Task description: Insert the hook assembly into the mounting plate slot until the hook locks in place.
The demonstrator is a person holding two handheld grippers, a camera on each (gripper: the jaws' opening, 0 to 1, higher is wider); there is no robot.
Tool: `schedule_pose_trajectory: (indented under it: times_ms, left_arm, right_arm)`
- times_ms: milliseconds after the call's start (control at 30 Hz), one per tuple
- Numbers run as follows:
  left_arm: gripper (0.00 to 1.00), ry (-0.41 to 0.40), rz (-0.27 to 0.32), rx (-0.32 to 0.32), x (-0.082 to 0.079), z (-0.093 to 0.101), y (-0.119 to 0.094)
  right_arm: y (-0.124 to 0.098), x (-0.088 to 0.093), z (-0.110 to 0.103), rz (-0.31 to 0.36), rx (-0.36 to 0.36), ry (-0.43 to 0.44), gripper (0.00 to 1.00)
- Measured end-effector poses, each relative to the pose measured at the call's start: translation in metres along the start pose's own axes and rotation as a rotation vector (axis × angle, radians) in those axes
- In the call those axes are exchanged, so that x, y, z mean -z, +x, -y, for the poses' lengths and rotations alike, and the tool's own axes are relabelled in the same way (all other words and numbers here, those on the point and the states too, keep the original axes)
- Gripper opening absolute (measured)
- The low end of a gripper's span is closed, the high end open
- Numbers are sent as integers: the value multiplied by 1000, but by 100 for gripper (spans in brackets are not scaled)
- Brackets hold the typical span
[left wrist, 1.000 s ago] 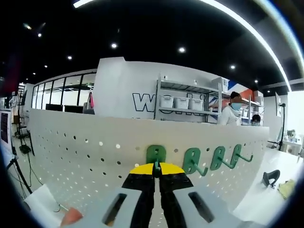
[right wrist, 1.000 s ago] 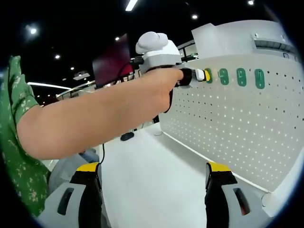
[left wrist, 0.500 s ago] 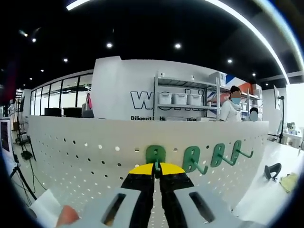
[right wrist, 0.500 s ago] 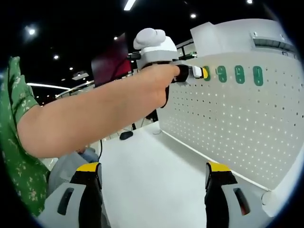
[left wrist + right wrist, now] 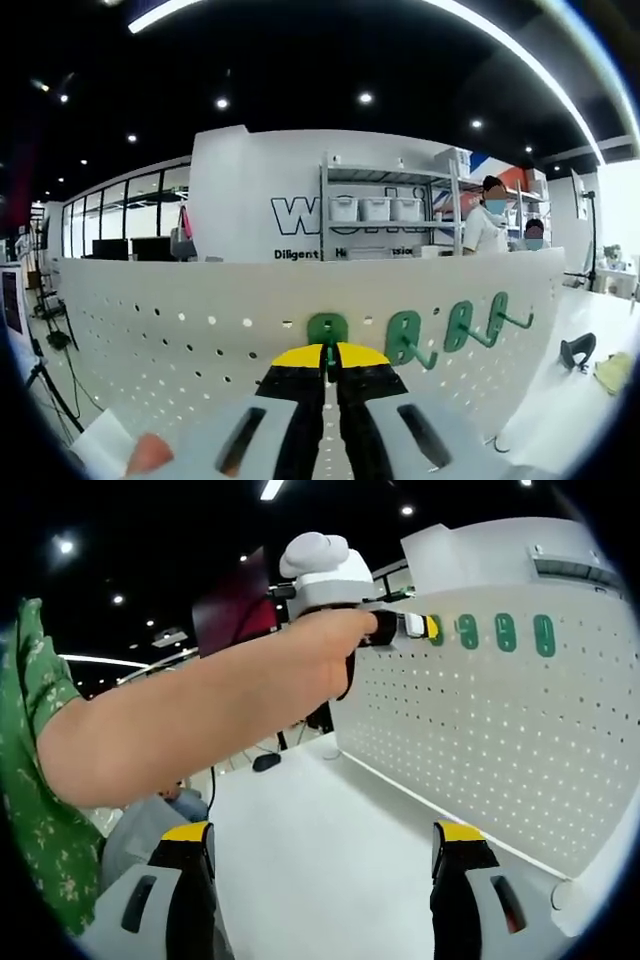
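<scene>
In the left gripper view my left gripper (image 5: pixel 327 352) is shut on a green hook (image 5: pixel 327 329), whose back plate lies against the white perforated mounting plate (image 5: pixel 180 350). To its right, three more green hooks (image 5: pixel 405 337) hang in a row on the plate. The right gripper view shows a person's arm holding the left gripper (image 5: pixel 418 627) at the upper part of the mounting plate (image 5: pixel 500 740), just left of the hanging hooks (image 5: pixel 505 632). My right gripper (image 5: pixel 320 855) stands open with nothing between its jaws, well below and away from the plate.
A white table (image 5: pixel 320 840) runs along the foot of the plate. A black object (image 5: pixel 573 352) and a yellowish thing (image 5: pixel 610 370) lie on the table at the right. The person's arm (image 5: pixel 200 720) crosses the right gripper view. Shelves and people stand behind the plate.
The left gripper and its hook have shifted slightly up and left along the plate's top row. The right gripper has stayed open and still.
</scene>
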State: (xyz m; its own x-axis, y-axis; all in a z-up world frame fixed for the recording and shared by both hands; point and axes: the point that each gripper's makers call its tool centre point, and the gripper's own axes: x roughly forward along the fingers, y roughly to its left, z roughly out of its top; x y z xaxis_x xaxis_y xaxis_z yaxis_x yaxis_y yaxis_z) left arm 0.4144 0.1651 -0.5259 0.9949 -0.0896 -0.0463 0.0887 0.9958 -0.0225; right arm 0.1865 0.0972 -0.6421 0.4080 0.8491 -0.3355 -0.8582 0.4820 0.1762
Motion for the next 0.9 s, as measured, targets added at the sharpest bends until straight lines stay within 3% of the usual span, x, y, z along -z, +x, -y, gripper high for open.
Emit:
schedule_pose_trajectory:
  times_ms: [100,200,667,767,833,900]
  left_arm:
    - [2,-4,-17,1,0,0,0]
    - [2,-12,27,-4,1,-1,3]
    - [1,-9,59,9,2,-1,3]
    - [1,-50,71,11,2,-1,3]
    - [1,-129,91,23,3,0,3]
    - [1,-98,89,23,3,-2,3]
  right_arm:
    - [1,0,0,1,-1,4,91]
    - [2,-2,-2,4,-7,2,91]
    - [3,1,-3,-1,-8,4,91]
    - [3,-1,-3,4,-8,4,91]
    - [3,0,-3,2,-8,3,91]
    - [3,0,-2,2,-6,5,91]
